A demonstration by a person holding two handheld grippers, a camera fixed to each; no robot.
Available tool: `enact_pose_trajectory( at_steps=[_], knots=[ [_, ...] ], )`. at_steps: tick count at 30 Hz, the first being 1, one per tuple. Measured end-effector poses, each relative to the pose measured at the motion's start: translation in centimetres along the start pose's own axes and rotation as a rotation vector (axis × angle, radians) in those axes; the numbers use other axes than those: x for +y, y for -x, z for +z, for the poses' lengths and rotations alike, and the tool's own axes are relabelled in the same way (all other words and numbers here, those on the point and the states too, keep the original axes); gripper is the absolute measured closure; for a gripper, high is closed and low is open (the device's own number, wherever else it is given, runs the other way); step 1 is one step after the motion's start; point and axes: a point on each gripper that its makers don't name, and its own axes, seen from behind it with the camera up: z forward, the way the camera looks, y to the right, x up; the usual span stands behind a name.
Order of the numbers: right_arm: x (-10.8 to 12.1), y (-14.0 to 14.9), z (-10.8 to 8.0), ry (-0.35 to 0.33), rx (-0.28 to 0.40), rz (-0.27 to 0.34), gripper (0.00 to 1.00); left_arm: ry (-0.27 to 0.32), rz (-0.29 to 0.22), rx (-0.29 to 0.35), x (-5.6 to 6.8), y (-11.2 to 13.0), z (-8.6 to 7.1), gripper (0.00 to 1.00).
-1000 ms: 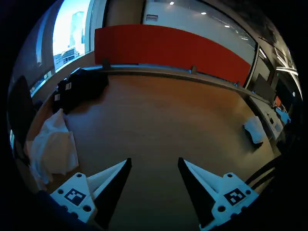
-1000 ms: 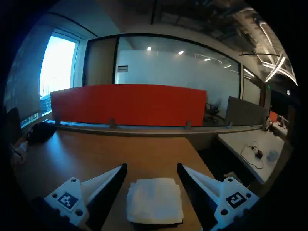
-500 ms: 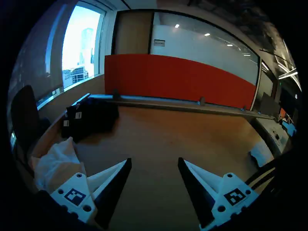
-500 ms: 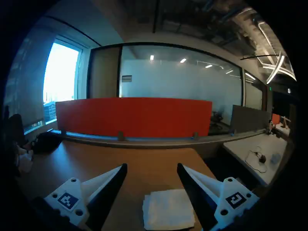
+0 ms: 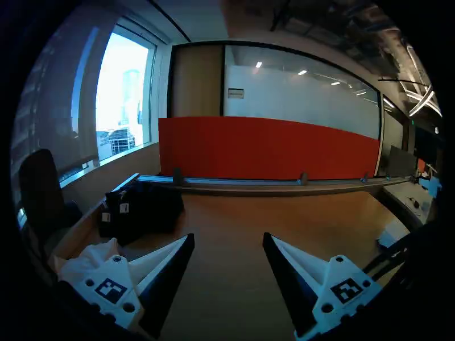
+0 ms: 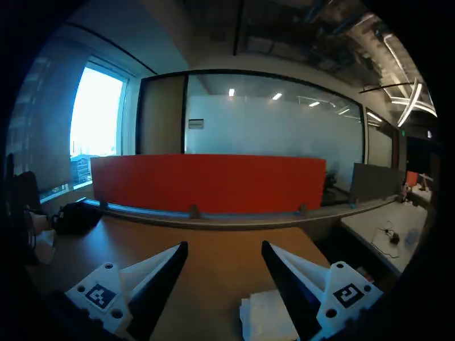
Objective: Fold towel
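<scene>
Right gripper view now tilts higher, the folded towel (image 6: 267, 315) sliding low beneath my right gripper's (image 6: 224, 244) spread, empty jaws; the left gripper (image 5: 227, 236) is spread too, so I judge the folding finished.

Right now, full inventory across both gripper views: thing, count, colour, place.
folded towel: 1, white, near edge of desk, by the right gripper's right finger
crumpled cloth: 1 pile, white, left end of desk
bag: 1, black, on desk, window side
desk: 1, wood brown, under both grippers
divider panel: 1, red, along desk's far edge
window: 1, bright, left wall
chair: 1, dark, far left
neighbouring desk: 1, white, right, cable on it
left gripper: 1, white and black, open, holding nothing
right gripper: 1, white and black, open, holding nothing
</scene>
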Motion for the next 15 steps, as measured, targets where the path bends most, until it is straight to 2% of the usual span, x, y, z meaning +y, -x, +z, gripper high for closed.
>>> enact_pose_trajectory(
  at_steps=[15],
  knots=[
    [-5.5,-2.9,1.0,-0.019,0.051,0.062,0.00,-0.009,-0.013,0.090,-0.7,-1.9,0.4,0.11]
  ],
)
